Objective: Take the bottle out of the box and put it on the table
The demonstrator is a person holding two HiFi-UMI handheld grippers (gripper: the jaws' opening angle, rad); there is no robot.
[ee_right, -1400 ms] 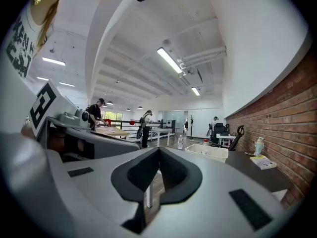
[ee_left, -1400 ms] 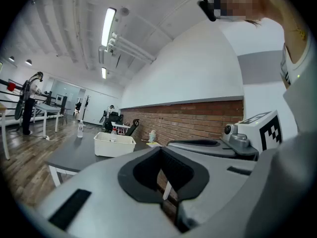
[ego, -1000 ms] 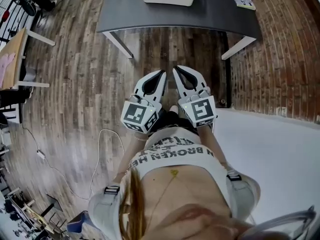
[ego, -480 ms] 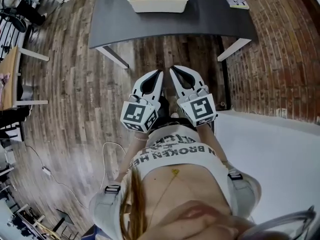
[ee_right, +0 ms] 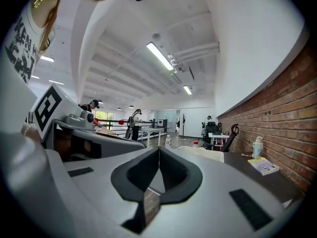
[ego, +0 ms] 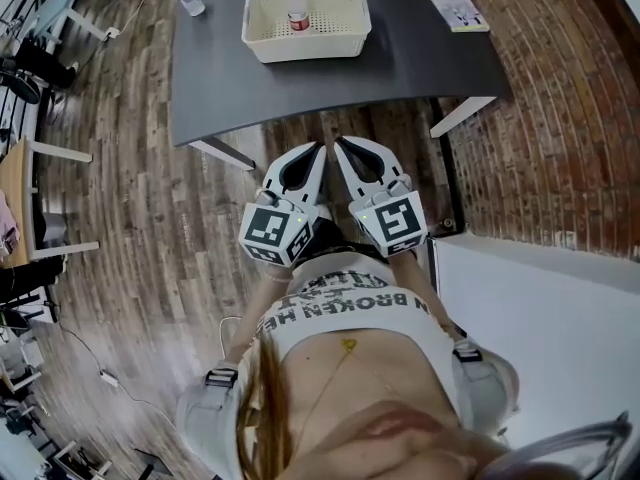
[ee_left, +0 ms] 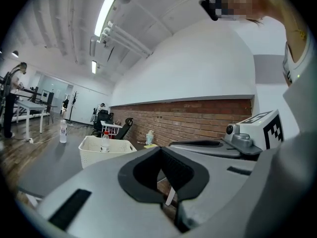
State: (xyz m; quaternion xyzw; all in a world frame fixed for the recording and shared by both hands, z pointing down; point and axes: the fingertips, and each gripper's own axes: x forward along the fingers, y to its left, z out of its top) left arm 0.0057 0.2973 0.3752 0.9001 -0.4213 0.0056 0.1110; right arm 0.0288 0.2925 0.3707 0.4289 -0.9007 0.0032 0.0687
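One box [ego: 306,20] at twelve o'clock on counter [ego: 420,53]; one bottle [ego: 296,6] upright inside; left gripper [ego: 318,154], right gripper [ego: 341,149]: jaws together, empty.

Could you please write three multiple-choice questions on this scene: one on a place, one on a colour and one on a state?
1. Where is the bottle?
A. In the white basket on the table
B. On the wooden floor
C. Lying on the bare tabletop

2. What colour is that bottle's cap?
A. Blue
B. Red
C. Green

3. How do the tongs of the left gripper and the right gripper stand?
A. Both wide open
B. Both shut and empty
C. The right ones shut on the bottle

Answers:
1 A: the head view shows it standing inside the basket.
2 B: the cap shows red against the pale basket.
3 B: each gripper view shows its tongs meeting with nothing between them.
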